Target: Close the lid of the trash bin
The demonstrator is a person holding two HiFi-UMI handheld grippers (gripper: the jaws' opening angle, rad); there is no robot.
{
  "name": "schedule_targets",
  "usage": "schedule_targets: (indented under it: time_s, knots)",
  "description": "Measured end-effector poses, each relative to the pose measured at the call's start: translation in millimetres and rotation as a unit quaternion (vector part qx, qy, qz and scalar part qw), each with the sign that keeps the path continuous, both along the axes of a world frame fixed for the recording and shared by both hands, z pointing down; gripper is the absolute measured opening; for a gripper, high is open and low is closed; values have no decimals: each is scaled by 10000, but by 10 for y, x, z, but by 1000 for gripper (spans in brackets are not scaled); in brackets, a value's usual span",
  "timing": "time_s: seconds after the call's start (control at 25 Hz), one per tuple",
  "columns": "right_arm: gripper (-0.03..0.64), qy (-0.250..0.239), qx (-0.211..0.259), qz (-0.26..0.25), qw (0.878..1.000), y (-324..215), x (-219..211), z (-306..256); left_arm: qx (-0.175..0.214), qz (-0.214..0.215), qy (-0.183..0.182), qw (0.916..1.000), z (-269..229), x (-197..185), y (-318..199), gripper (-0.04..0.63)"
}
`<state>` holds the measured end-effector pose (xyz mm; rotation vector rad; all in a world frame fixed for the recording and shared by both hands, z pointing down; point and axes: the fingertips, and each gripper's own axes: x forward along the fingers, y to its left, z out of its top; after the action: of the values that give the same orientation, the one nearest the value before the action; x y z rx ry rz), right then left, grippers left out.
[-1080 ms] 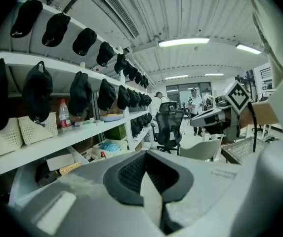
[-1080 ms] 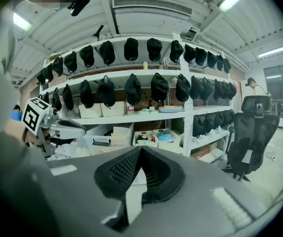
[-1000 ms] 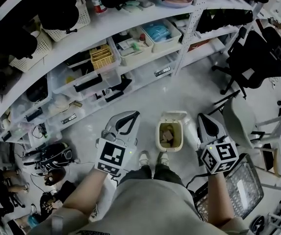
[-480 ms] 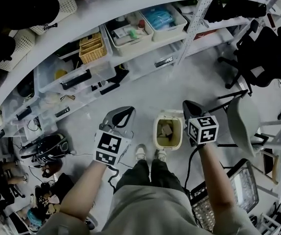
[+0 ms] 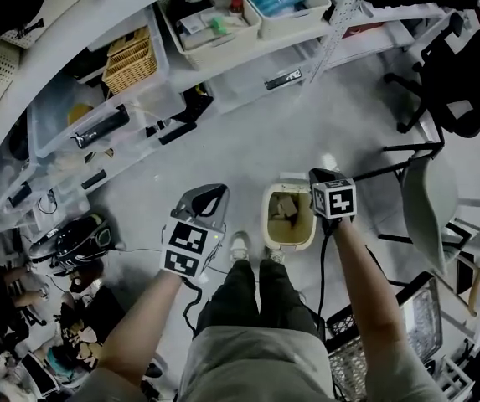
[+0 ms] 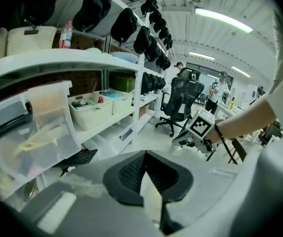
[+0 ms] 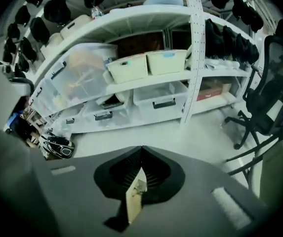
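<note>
We see even, cool light from ceiling tubes (image 6: 223, 19), only soft shadows on the pale floor (image 5: 248, 141), strong fisheye bending of the shelves (image 5: 89, 32), black vignetted corners in both gripper views, and blurred foregrounds.

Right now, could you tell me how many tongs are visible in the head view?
2. The left tongs hover left of the open trash bin; the right tongs are at its right rim. Both are shut and empty.

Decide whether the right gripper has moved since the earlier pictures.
Yes. The right gripper moved left toward the trash bin, reaching its right rim.
</note>
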<state>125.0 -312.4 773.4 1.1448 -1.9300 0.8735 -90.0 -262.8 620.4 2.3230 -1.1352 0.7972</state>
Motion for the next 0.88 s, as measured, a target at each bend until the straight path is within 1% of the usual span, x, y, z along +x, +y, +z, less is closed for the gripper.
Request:
schedule_targets:
  time_s: [0.08, 0.24, 0.4, 0.52, 0.64, 0.8, 0.88]
  knots:
    - [3, 38, -219, 63, 9997, 78, 54, 186, -168, 0, -35, 9999, 186, 8, 40, 2]
    - [3, -169, -356, 313, 9987, 280, 101, 280, -403, -16, -14, 9992, 392, 64, 145, 2]
    - [3, -328, -654, 385, 9966, 769, 95, 293, -604, 10, 77, 9981, 509, 160, 331, 2]
    - [3, -499, -916, 425, 9936, 1160, 123, 428, -788, 124, 86, 9968, 654, 238, 489, 2]
    - [3, -479, -1285, 429, 9896, 1495, 128, 703, -980, 215, 51, 9949, 890, 274, 651, 2]
    - [3, -248, -1940, 141, 9806, 1956, 118, 1245, -1263, 262, -31, 9916, 1275, 313, 924, 2]
    - [3, -161, -2177, 60, 9759, 2163, 113, 1524, -1425, 228, -48, 9895, 1512, 323, 1092, 2]
